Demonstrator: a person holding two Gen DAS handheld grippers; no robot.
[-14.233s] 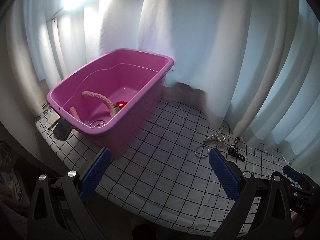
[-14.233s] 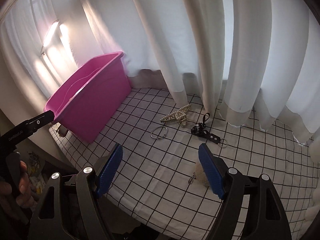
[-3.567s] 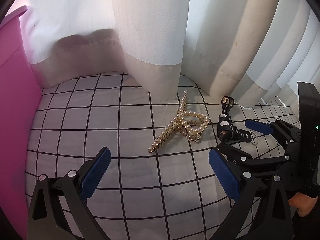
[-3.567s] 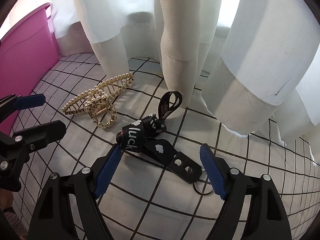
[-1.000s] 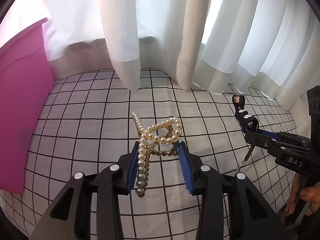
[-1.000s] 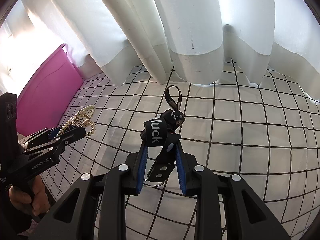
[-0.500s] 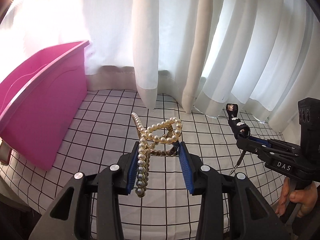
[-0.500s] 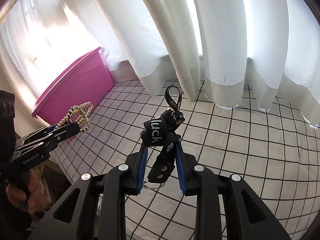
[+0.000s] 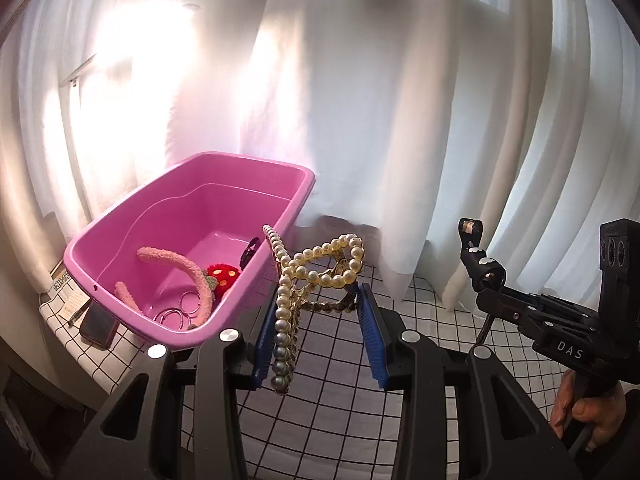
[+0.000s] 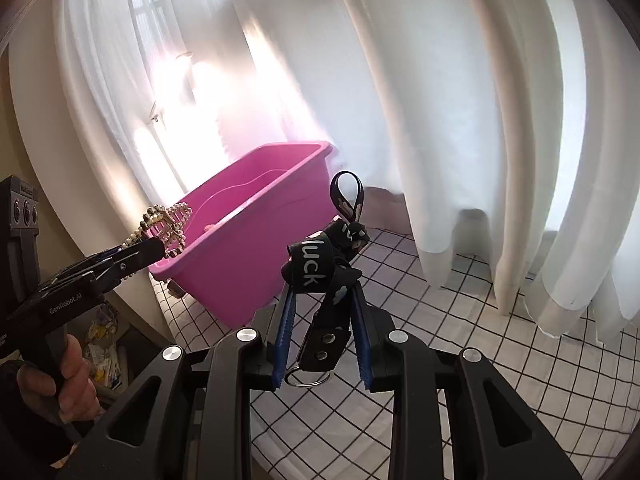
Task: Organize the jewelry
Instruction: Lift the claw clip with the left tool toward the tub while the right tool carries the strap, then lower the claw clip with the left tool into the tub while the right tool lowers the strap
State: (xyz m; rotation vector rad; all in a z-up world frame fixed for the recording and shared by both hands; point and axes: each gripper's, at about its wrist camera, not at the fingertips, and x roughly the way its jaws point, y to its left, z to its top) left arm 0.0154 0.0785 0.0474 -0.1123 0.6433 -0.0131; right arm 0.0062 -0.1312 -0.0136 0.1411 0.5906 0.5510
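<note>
left gripper point(image 9: 320, 332): raised, clamped, tilted down | right gripper point(image 10: 322, 340): raised, clamped, tilted down

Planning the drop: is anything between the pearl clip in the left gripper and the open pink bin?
Nothing visible. The left gripper holds the pearl hair clip in the air just short of the pink bin, whose open top faces it. The near rim is the only edge to clear.

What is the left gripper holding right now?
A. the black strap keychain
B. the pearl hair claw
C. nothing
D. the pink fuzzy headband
B: in the left wrist view the left gripper has its blue pads closed on the pearl hair claw, while the right gripper holds the black strap keychain.
</note>
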